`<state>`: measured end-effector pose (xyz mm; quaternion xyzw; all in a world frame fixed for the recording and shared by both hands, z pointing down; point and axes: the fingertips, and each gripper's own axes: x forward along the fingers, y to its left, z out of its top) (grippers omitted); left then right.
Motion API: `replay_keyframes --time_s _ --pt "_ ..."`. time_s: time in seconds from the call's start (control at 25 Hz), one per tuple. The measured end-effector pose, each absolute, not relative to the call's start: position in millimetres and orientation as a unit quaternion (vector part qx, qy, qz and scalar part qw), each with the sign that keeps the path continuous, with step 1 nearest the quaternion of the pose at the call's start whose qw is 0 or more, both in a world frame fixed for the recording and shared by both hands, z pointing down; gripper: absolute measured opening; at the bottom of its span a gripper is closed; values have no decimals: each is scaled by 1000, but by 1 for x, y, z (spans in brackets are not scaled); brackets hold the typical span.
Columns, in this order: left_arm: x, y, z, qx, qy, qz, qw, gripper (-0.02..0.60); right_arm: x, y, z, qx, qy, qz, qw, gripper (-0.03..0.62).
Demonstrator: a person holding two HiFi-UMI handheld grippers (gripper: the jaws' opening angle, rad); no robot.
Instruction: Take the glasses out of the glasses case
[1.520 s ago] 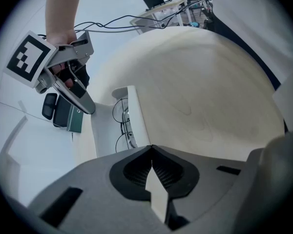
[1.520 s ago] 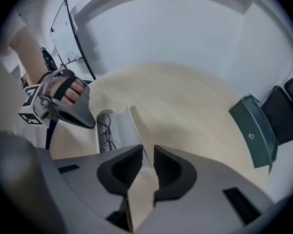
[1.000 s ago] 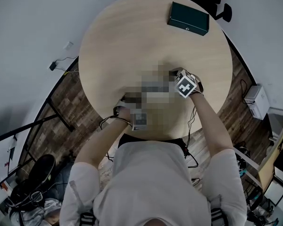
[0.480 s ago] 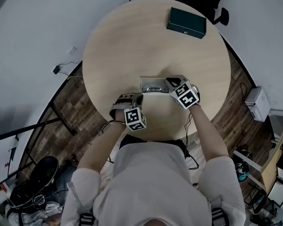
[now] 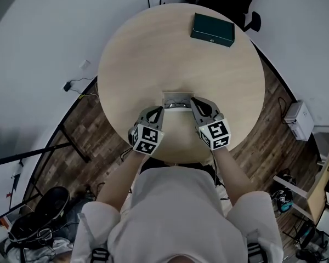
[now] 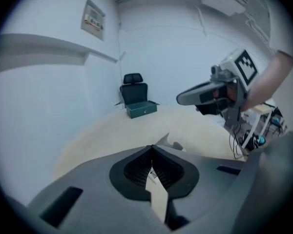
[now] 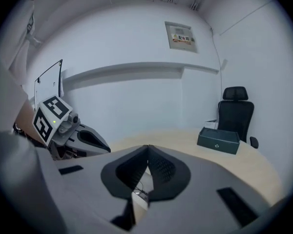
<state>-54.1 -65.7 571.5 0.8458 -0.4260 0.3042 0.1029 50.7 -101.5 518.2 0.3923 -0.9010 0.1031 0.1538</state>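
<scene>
Lifted since earlier: left gripper (image 5: 157,110), right gripper (image 5: 195,101), both closed, empty. I judge: clearing open glasses case (image 5: 177,99), 12 o'clock ahead.

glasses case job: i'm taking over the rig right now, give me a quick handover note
Left gripper: fingers shut, empty.
Right gripper: fingers shut, empty.
Glasses case: open on the table, just ahead of both grippers. The glasses look to be inside it.
Done: case is open.
Left: open one gripper, grip the glasses, lift them out.
</scene>
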Motion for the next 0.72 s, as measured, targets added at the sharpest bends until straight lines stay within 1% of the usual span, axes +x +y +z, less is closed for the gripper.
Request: replay_keyframes --time_s 0.16,0.36,0.72 --pt "-62 -67 539 845 -467 225 132 9 54 -83 498 426 -892 105 111 12" --pt "-72 -60 503 847 -498 120 138 9 58 -60 491 463 -874 109 99 12" --pt "-89 -44 489 827 -540 110 112 9 55 -42 493 486 -860 117 97 12"
